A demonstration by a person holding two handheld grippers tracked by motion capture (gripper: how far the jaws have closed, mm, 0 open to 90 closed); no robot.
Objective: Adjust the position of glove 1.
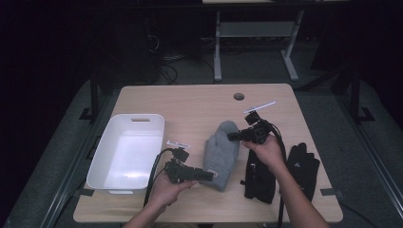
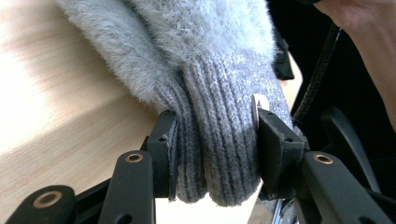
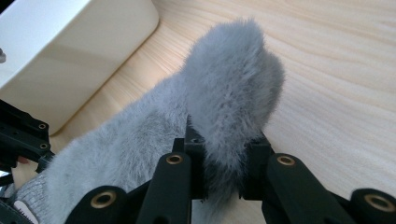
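Observation:
A fluffy grey mitten (image 1: 221, 152) lies lengthwise on the wooden table (image 1: 199, 102), between my two grippers. My left gripper (image 1: 208, 175) is shut on its ribbed knit cuff (image 2: 219, 144), both pads pressing the cuff from the sides. My right gripper (image 1: 232, 137) is shut on the mitten's furry tip (image 3: 229, 93), which bulges up between the jaws. In the left gripper view the cuff end hangs just off the tabletop (image 2: 70, 126).
A white plastic tub (image 1: 126, 154) stands at the left of the table, close to the left hand. A pair of black gloves (image 1: 304, 166) lies at the right, under and beside the right forearm. A white strip (image 1: 259, 107) lies near the grommet hole (image 1: 238, 96).

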